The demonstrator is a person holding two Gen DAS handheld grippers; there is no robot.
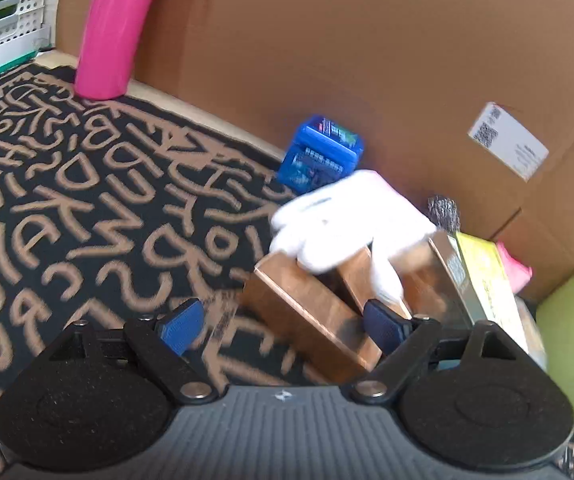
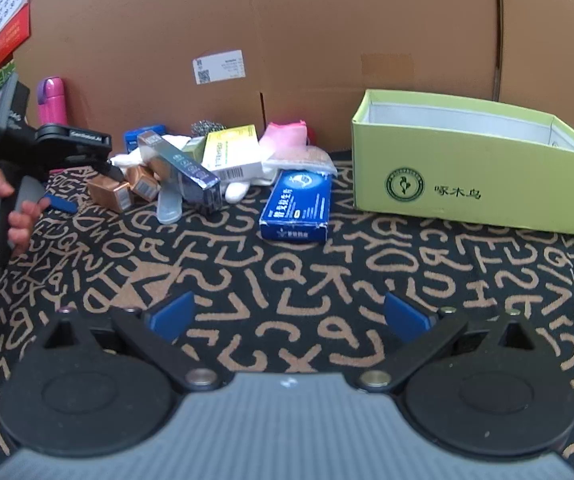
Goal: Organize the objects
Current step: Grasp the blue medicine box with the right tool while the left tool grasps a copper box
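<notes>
The green shoebox [image 2: 475, 176] sits open on the patterned rug [image 2: 287, 264] at about two o'clock from the right gripper [image 2: 287, 316]; its white inside shows no contents from this angle. That gripper hangs over bare rug, jaws spread and empty. At eleven o'clock lies the heap to be sorted: a blue carton [image 2: 297, 206], a yellow packet [image 2: 231, 152], a long silver box [image 2: 179, 168], copper boxes [image 2: 111, 194]. The right view alone shows a hand [image 2: 3, 208] bringing the left gripper [image 2: 75, 188] to the copper boxes. The left view alone shows a white basket [image 1: 7, 24] at ten o'clock, contents unclear, and, close up, the left gripper [image 1: 283, 320] wide open with one copper box [image 1: 311, 316] between its pads, ungripped, under a blurred white cloth [image 1: 347, 220].
</notes>
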